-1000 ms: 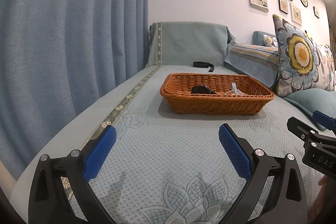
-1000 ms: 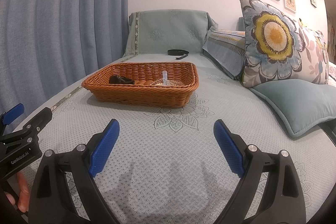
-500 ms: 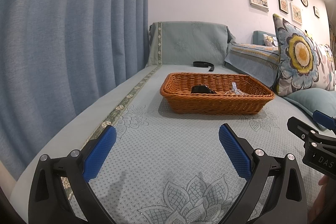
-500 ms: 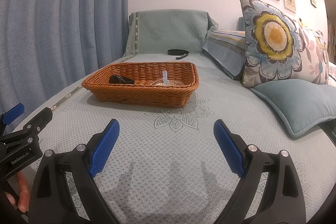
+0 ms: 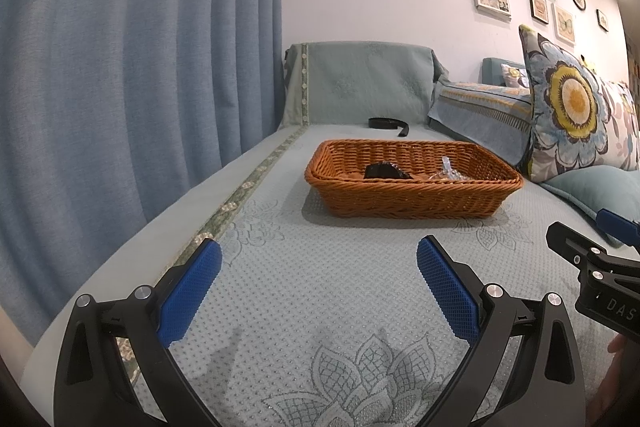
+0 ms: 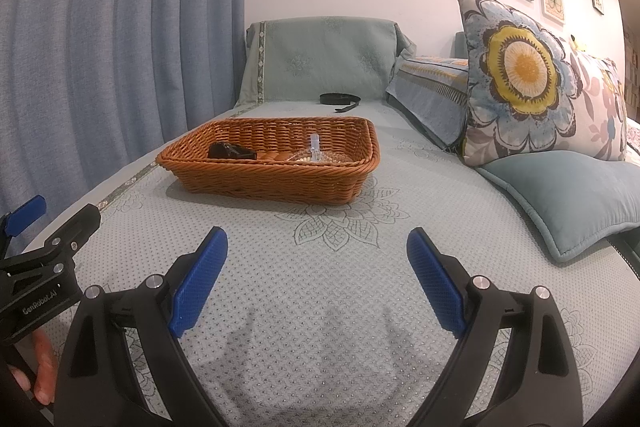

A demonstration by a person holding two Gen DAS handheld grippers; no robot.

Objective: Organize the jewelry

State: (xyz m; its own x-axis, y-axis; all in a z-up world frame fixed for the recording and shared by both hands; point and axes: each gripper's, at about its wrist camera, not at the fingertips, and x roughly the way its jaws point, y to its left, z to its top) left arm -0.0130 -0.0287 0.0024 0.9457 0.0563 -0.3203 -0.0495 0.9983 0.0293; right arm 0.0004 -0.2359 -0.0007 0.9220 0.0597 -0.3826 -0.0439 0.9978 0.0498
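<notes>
A pale green quilted sofa seat with stitched flower patterns [image 6: 340, 291] fills both views, with a blue pleated curtain [image 5: 120, 75] along its left edge and a big flower-print cushion [image 6: 524, 83] leaning at the right over a plain teal cushion [image 6: 568, 195].

Mid-seat stands a shallow rectangular woven wicker basket, orange-brown [image 6: 272, 183]. Beyond it, near the draped sofa back, a black strap or band [image 6: 340, 99] lies on the seat, outside the basket.

Inside the basket sit a dark, glossy black item [image 6: 230, 151], a heap of clear plastic packets with pale pieces in them [image 6: 320, 155], and something orange-brown between them that is too small to name.

As to progress: several small pieces lie gathered in the basket, while the strap lies apart from it. That fits either a sorting whose pieces are yet to be laid out, or one that has collected them into the basket; the pictures do not settle which.

The left gripper [image 5: 320, 283] and the right gripper [image 6: 316, 271] hover side by side low over the near seat, fingers spread wide and holding nothing. The basket lies well ahead of both, slightly left of the right gripper's line and slightly right of the left's.
</notes>
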